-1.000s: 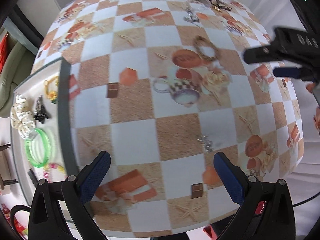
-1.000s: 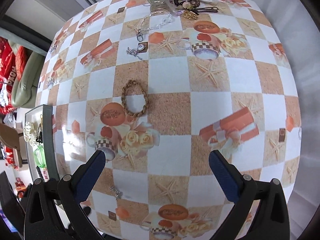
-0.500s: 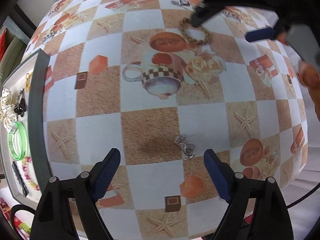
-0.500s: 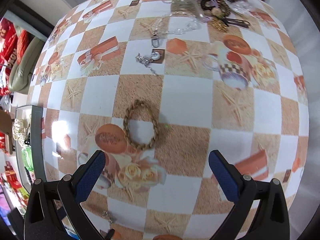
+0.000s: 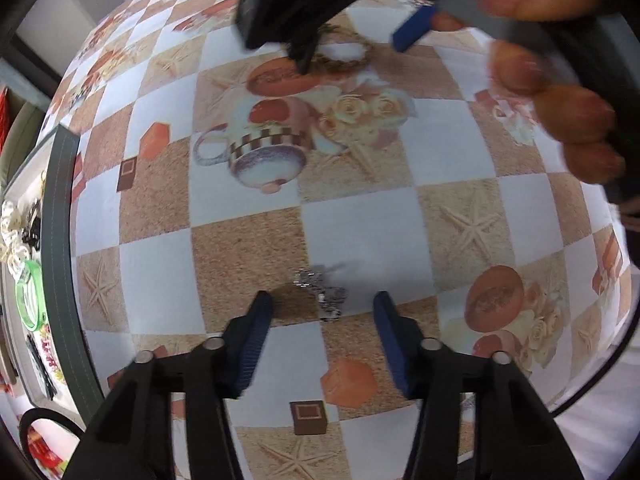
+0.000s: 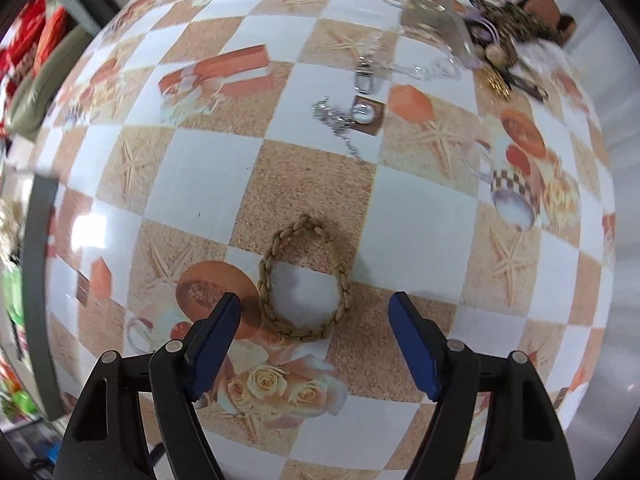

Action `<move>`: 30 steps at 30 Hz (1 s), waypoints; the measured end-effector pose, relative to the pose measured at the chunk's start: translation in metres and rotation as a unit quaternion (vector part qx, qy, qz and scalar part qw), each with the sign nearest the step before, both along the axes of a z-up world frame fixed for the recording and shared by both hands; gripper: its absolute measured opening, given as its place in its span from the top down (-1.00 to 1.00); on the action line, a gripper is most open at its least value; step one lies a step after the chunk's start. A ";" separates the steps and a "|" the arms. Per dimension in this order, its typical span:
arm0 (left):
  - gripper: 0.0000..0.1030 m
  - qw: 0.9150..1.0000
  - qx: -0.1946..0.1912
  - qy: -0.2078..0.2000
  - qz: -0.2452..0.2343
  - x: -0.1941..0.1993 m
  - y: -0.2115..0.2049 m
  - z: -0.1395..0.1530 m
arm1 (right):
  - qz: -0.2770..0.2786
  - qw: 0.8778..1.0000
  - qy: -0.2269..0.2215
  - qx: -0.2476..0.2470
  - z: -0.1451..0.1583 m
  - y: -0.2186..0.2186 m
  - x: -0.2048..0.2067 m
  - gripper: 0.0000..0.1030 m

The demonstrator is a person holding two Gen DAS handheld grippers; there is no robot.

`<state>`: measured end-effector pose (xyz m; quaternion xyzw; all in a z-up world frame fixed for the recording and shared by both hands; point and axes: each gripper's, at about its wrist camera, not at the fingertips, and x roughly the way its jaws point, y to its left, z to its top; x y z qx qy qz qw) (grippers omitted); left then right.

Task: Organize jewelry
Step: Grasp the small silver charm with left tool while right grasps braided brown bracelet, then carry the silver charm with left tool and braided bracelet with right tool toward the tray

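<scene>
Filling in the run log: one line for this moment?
left tongs: closing round silver chain | right tongs: closing round braided bracelet | neither gripped yet

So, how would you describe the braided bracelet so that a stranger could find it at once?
Look at the checkered tablecloth with printed cups and starfish. Near its middle, just above the printed roses, a tan braided bracelet lies flat as an oval loop. The other pieces nearby are thin silver chains; only this one is thick, woven and straw-coloured.

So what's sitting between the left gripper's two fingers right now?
A small silver chain piece lies on the tablecloth between the left gripper's closing, not yet touching fingers, per the left wrist view.
</scene>
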<state>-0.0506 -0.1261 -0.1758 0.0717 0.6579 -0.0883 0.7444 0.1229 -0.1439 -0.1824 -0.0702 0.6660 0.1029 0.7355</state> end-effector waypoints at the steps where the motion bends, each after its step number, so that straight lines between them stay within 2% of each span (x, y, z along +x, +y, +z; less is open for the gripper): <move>1: 0.11 1.000 0.000 -0.001 -0.006 -0.001 -0.004 0.000 | 0.008 1.000 -0.004 -0.006 0.000 0.003 -0.001 -0.49; 2: 0.21 1.000 -0.001 -0.001 -0.013 -0.002 -0.007 0.001 | 0.011 1.000 -0.006 -0.007 0.001 0.005 -0.001 -0.43; 4: 0.29 1.000 -0.002 0.000 -0.020 -0.002 -0.011 0.002 | 0.018 1.000 -0.011 -0.007 0.004 0.009 -0.001 -0.19; 5: 0.40 1.000 -0.005 0.002 -0.021 -0.001 -0.011 0.003 | 0.023 1.000 -0.014 -0.006 0.006 0.011 -0.001 0.07; 6: 0.61 1.000 -0.005 0.002 -0.022 -0.001 -0.012 0.003 | 0.026 1.000 -0.014 -0.006 0.007 0.012 0.000 0.36; 7: 0.70 1.000 -0.008 0.004 -0.023 0.000 -0.012 0.003 | 0.030 0.999 -0.014 -0.005 0.009 0.015 0.000 0.51; 8: 0.77 1.000 -0.011 0.007 -0.023 0.001 -0.012 0.004 | 0.031 0.999 -0.014 -0.004 0.009 0.017 0.001 0.75; 13: 0.78 0.999 -0.039 0.019 -0.014 0.006 0.001 0.009 | 0.013 1.000 -0.017 0.010 0.015 0.014 0.002 0.79; 18: 0.78 0.997 -0.075 0.028 -0.005 0.013 0.025 0.018 | -0.014 0.999 -0.012 0.042 0.025 -0.017 -0.007 0.80; 30: 0.78 0.992 -0.120 0.027 0.009 0.029 0.069 0.044 | -0.092 0.991 0.024 0.098 0.037 -0.065 -0.066 0.80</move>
